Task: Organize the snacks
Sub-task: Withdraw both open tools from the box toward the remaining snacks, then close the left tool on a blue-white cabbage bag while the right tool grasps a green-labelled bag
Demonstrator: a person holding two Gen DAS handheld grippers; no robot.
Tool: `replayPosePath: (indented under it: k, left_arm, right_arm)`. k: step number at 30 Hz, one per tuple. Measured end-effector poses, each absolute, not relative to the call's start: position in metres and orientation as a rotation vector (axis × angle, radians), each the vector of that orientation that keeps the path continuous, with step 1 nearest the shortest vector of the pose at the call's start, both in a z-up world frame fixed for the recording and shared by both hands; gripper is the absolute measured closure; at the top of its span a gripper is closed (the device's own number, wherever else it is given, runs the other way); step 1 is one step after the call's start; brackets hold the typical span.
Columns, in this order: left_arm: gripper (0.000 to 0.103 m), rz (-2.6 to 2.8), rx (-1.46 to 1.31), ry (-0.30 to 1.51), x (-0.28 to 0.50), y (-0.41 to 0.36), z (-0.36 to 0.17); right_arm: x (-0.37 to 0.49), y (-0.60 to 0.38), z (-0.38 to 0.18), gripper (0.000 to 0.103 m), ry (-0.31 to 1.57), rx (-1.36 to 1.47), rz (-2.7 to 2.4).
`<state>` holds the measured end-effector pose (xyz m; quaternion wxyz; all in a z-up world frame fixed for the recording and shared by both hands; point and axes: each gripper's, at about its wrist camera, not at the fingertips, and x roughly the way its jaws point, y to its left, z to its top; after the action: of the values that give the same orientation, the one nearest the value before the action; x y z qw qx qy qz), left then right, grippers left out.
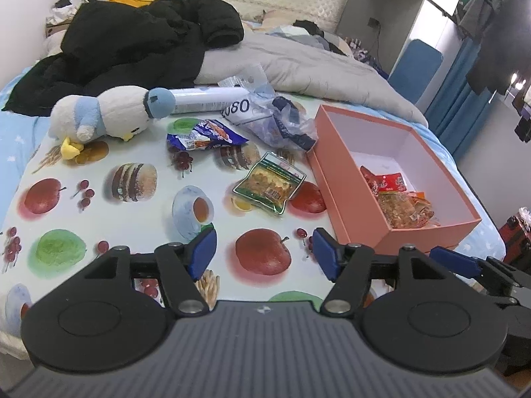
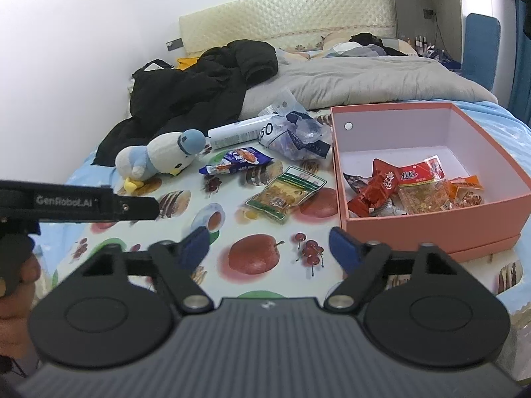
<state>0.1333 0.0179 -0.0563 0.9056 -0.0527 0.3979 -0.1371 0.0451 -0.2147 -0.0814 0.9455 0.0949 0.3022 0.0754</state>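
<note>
A pink box (image 1: 351, 212) (image 2: 391, 229) stands at the right of the fruit-print cloth and holds several red and orange snack packets (image 1: 401, 199) (image 2: 411, 189). A green-edged snack pack (image 1: 268, 184) (image 2: 287, 192) lies on the cloth just left of the box. A blue snack packet (image 1: 205, 134) (image 2: 237, 162) lies farther back. My left gripper (image 1: 264, 252) is open and empty, near the cloth's front. My right gripper (image 2: 268, 247) is open and empty, in front of the box's near left corner. The left gripper's arm also shows in the right wrist view (image 2: 79, 204).
A plush penguin (image 1: 109, 112) (image 2: 159, 159), a white tube (image 1: 209, 99) (image 2: 239, 131) and a crumpled clear bag (image 1: 282, 122) (image 2: 298, 136) lie at the back of the cloth. A black jacket (image 1: 132, 46) and grey blanket (image 1: 298, 63) lie on the bed beyond.
</note>
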Motion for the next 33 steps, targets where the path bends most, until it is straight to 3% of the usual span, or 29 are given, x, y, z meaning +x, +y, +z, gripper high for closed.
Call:
replayPosePath:
  k: [5,17,28,33]
  left_arm:
    - [0.024,-0.287,-0.067,0.839,0.166,0.016,-0.07]
    - [0.023,-0.248,0.069,0.886,0.269,0.023,-0.113]
    - [0.017,-0.258,0.29,0.905,0.378,0.021,-0.173]
    - [0.017,-0.282,0.416,0.874,0.413,0.011,-0.198]
  right_arm:
    - [0.065,-0.21,-0.091,0.021,0.647,0.177,0.161]
    - [0.143,-0.184,-0.11,0.021,0.682,0.155,0.211]
    - [0.229,-0.167,-0.166,0.021,0.778,0.129,0.197]
    - [0.269,-0.162,-0.196,0.016,0.826,0.126,0.182]
